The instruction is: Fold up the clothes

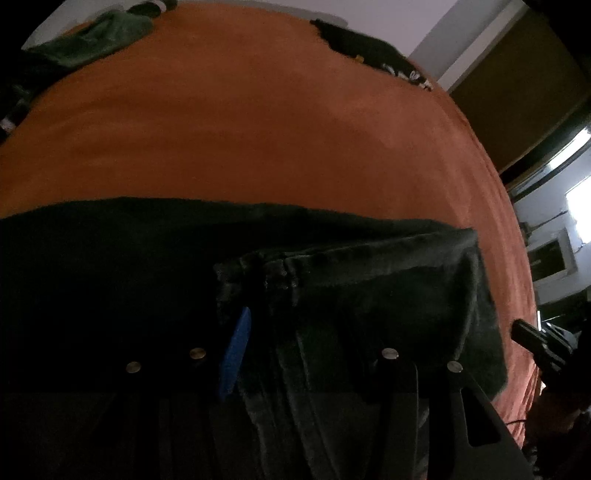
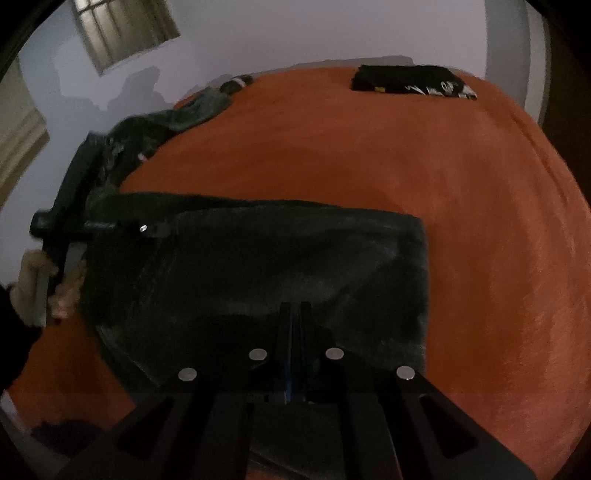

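A dark green-black garment (image 2: 258, 266) lies folded on the orange bed cover (image 2: 369, 155). In the left wrist view its thick hem (image 1: 351, 266) sits between my left gripper's fingers (image 1: 236, 350); the blue pad shows at the left, and the jaws stand wide apart around the cloth. My right gripper (image 2: 294, 317) has its fingers pressed together over the garment's near edge; whether cloth is pinched between them is hidden. My left gripper (image 2: 92, 225) also shows in the right wrist view, held in a hand at the garment's left end.
A folded black garment with white print (image 2: 413, 81) lies at the far right of the bed. A heap of grey-green clothes (image 2: 166, 122) lies at the far left. A wall and a window (image 2: 125, 29) are behind the bed.
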Available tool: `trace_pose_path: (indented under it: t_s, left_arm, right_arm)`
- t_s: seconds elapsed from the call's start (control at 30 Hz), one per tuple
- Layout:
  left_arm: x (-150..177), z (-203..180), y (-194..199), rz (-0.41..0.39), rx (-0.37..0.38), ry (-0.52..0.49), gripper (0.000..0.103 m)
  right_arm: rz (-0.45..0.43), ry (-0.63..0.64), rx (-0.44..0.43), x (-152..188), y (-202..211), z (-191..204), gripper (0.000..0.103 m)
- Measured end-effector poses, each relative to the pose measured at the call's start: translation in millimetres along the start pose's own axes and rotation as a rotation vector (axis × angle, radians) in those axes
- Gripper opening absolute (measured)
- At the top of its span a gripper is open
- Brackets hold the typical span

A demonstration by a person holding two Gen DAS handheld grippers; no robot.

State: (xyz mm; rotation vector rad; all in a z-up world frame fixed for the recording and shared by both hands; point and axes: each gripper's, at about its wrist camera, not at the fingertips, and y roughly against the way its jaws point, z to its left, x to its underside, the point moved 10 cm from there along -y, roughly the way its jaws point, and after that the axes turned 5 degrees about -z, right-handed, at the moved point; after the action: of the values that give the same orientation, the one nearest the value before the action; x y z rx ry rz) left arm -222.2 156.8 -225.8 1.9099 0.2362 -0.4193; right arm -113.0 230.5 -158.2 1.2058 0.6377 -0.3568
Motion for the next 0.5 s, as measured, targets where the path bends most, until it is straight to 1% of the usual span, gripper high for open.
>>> trace_pose_path:
  t_s: [0.07,0.13,0.17,0.2,0.33,0.4,0.5]
  left_arm:
    - [-1,1,-11,0.018,-0.008,0.014,0.049]
    - [-1,6,-16,0.021,-0.028,0.027,0.028]
    - [-2,10,-15,0.017,-0.04,0.03,0.023]
    - [-5,11,-13,0.002,-0.015,0.046,0.017]
    - [-19,9,3,-0.055,-0.019,0.033,0.016]
    - [-25,7,12,-0.065,-0.023,0.008,0.017]
    - [-23,14,2,-0.022,-0.048,0.001,0.018]
  right_arm:
    - [0.007,-0.009,0.002,-4,-4,-3,0.003]
    - [0.011,-0.037,-0.001,-8,-9,-8,0.003]
    - [0.008,-0.052,0.002,-8,-7,-11,0.003]
    - [0.005,-0.066,0.006,-7,-5,-14,0.003]
    - [0.012,-0.096,0.019,-4,-7,-23,0.003]
    - [0.014,-0.101,0.022,-3,-8,-24,0.003]
    - [0.016,-0.106,0.025,-4,-10,-25,0.003]
